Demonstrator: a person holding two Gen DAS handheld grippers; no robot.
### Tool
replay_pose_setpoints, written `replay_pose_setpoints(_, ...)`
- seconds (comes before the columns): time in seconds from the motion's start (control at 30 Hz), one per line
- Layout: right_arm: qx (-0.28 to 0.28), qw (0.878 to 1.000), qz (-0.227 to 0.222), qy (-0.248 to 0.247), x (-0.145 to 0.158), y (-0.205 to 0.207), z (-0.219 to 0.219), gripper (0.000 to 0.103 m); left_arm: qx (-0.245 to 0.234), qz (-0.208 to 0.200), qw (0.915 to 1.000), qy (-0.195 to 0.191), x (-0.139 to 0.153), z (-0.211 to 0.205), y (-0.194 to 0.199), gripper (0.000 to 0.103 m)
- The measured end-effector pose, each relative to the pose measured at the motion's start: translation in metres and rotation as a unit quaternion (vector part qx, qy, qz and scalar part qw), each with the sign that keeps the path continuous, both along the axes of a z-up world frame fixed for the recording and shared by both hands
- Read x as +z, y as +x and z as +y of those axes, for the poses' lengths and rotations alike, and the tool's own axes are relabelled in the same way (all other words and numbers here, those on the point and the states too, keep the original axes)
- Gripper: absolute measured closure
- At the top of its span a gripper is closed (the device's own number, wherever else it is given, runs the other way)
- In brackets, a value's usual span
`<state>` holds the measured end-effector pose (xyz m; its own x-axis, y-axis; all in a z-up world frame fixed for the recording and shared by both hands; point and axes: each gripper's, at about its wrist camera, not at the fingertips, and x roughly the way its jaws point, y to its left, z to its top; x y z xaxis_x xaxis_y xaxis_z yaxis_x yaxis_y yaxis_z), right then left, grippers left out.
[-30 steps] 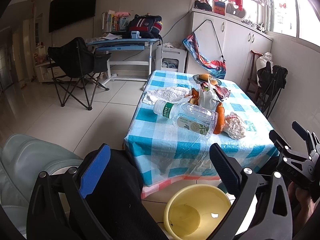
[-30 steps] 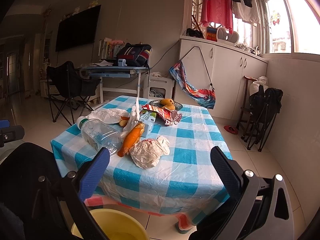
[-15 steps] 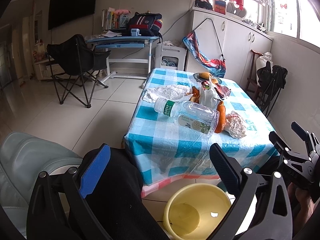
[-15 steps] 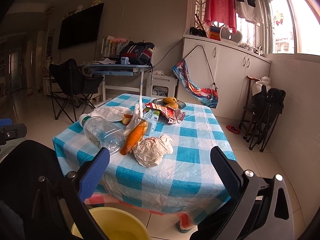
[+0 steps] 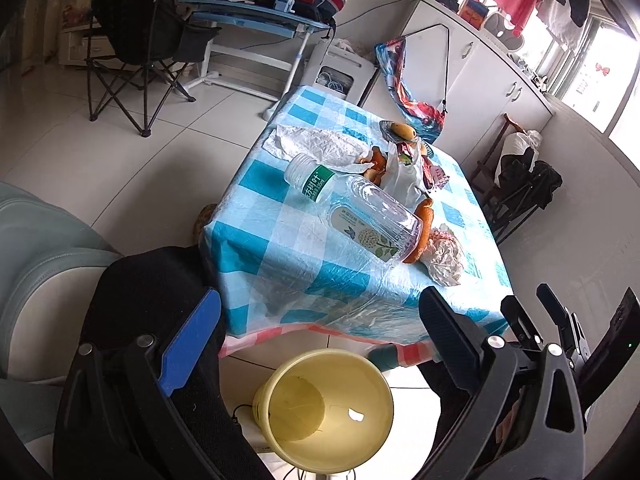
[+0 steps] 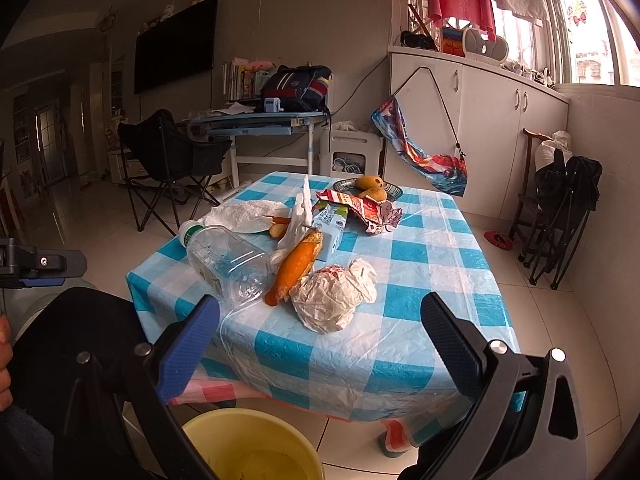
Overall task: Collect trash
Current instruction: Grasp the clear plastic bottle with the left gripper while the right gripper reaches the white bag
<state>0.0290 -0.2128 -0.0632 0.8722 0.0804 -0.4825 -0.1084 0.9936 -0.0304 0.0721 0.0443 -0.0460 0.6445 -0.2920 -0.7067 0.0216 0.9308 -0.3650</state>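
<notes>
Daylight pours in from the windows (image 6: 580, 28) on the right, blown out to near white in both views. The far left of the room, around the dark screen (image 6: 176, 44), sits dim in the right wrist view. The glossy floor (image 5: 100, 148) throws pale reflections, and the plastic-covered counter (image 6: 420, 280) shows soft sheen. Fisheye bending curves walls and cupboards toward black, vignetted corners. Focus is sharp overall; the left wrist view is tilted.
</notes>
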Motion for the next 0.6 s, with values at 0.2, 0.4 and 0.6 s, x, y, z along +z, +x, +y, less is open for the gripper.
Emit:
replay_pose_setpoints(0.2,0.014,0.999,0.041,-0.004,-0.013,0.027,-0.005,0.006,0.028,0.056,0.9949,-0.079,-0.013,-0.021,0.053,0.007)
replay_pose_setpoints(0.4,0.024,0.998,0.058,0.021,-0.022,0.038,-0.007,0.006,0.106,0.128,0.9780,-0.126,-0.040,-0.047,0.117,0.007)
replay_pose_setpoints(0.6,0.017,0.997,0.062,0.030,-0.020,0.048,-0.014,0.006,0.128,0.152,0.9762,-0.088,-0.048,-0.082,0.157,0.007)
